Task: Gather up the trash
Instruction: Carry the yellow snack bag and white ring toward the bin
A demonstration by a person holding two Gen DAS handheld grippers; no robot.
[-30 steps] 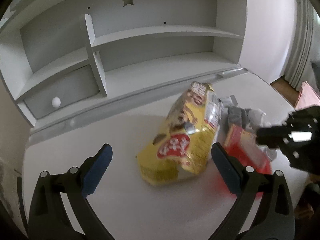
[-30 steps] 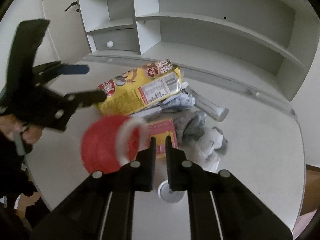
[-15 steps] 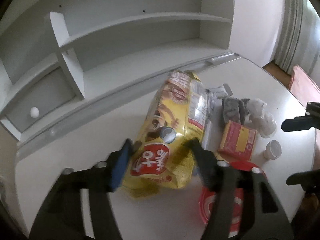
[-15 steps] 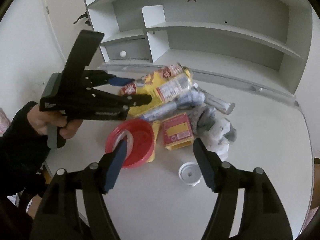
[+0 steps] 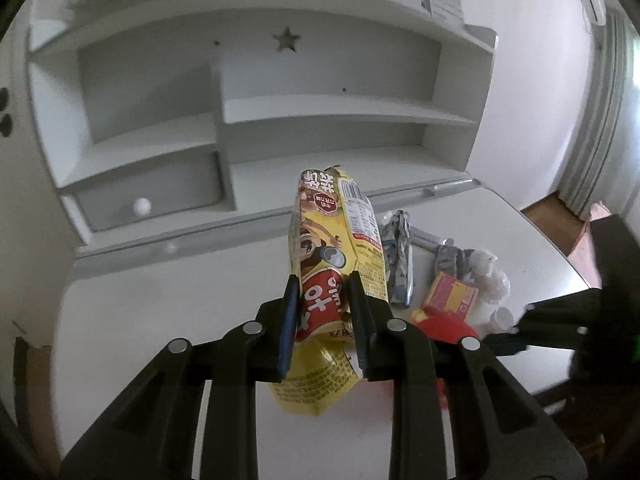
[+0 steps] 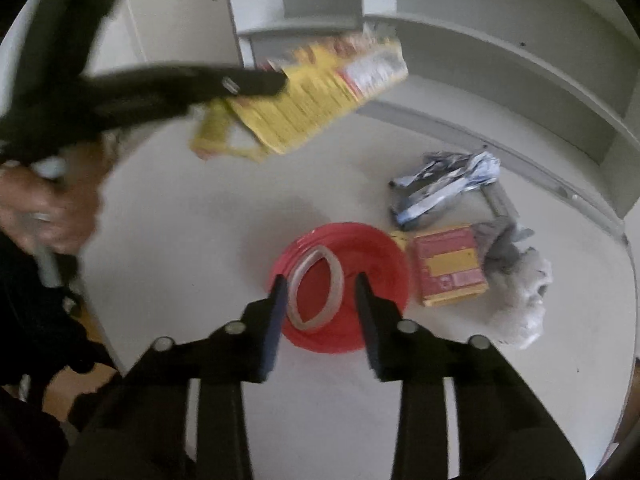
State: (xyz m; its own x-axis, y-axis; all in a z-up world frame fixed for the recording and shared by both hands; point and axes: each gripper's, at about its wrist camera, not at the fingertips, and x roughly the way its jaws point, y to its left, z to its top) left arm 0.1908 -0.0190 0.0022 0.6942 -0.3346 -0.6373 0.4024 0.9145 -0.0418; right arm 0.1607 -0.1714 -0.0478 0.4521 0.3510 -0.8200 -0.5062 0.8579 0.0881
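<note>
- A white desk with a rounded front edge carries the litter; a white shelf unit stands along its back.
- On it lie a red lid, a red-and-yellow carton, a crumpled blue-white wrapper and grey-white crumpled paper, close together.

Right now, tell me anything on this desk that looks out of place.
Litter is heaped on the white desk: a crumpled silver wrapper, a red-and-yellow carton, wadded tissue and a red lid.

A pale desk backs onto a white shelf unit (star cut-out, one knobbed drawer), walls plain white.
</note>
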